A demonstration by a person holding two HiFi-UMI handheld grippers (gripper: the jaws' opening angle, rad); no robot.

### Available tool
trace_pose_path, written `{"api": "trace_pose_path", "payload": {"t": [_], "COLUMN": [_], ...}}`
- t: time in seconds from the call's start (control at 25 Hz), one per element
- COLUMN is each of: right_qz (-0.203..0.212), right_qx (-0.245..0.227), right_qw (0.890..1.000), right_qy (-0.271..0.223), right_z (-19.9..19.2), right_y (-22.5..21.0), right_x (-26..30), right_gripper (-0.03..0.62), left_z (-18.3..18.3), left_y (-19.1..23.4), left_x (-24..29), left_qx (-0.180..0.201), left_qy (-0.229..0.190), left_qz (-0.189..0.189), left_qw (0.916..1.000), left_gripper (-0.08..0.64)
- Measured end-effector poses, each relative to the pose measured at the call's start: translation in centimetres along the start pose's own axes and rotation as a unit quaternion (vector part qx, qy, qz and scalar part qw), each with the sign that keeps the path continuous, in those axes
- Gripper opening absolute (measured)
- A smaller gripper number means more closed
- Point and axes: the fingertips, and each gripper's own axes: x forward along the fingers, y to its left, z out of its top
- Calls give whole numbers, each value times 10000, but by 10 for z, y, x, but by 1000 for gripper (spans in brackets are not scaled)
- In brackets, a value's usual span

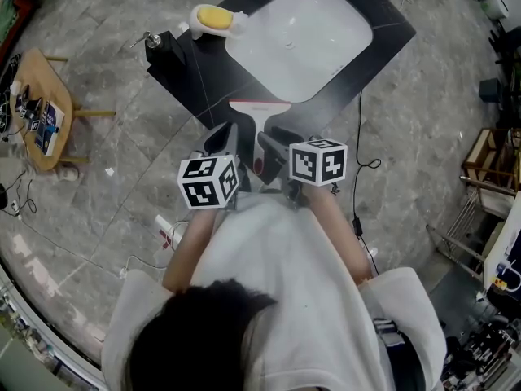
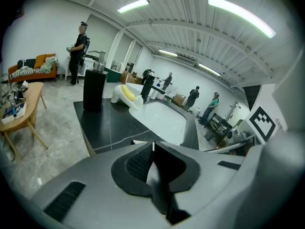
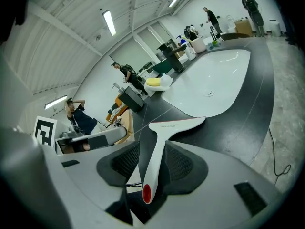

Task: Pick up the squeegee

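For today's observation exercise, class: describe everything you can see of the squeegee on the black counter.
The squeegee is white, plastic-looking and T-shaped: a wide head with a thin red edge, a slim handle ending in a red spot. It lies flat on the black counter, head toward the white sink, handle between the open jaws of the right gripper, not clamped.

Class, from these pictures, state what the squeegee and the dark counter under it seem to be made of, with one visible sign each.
The squeegee: likely moulded plastic, glossy white with a red end spot; smooth one-piece curves. The counter: probably polished stone or a stone-look slab, black, faintly reflective, with thin seam lines.
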Motion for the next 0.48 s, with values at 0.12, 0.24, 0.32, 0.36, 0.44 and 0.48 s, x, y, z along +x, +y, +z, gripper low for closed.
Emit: {"api": "trace_pose_path", "payload": {"t": [0.12,0.24,0.32,0.36,0.44,0.48], "right_qz": [-15,-79,-92,-91,-71,-60], "right_qx": [108,119,148,178,252,289], "right_qw": [9999,9998,9995,9994,9991,9988], "right_qy": [54,157,246,283,346,382], "right_z": [1,3,1,1,-1,-1], "right_y": [-4,-8,-9,-10,-11,-12], "right_x": [5,12,15,16,18,20], "right_gripper": [160,160,160,160,160,160], "left_z": [2,6,7,7,9,10], "left_y": [3,11,16,18,21,21], "left_x": [2,5,6,7,8,10], "left_qx": [32,0,-63,-81,-89,-91], "left_qy": [46,58,67,76,86,86], "left_qz": [-7,60,110,127,141,139], "left_qw": [10000,10000,9999,9999,9998,9998], "left_gripper": [34,34,34,34,34,34]}}
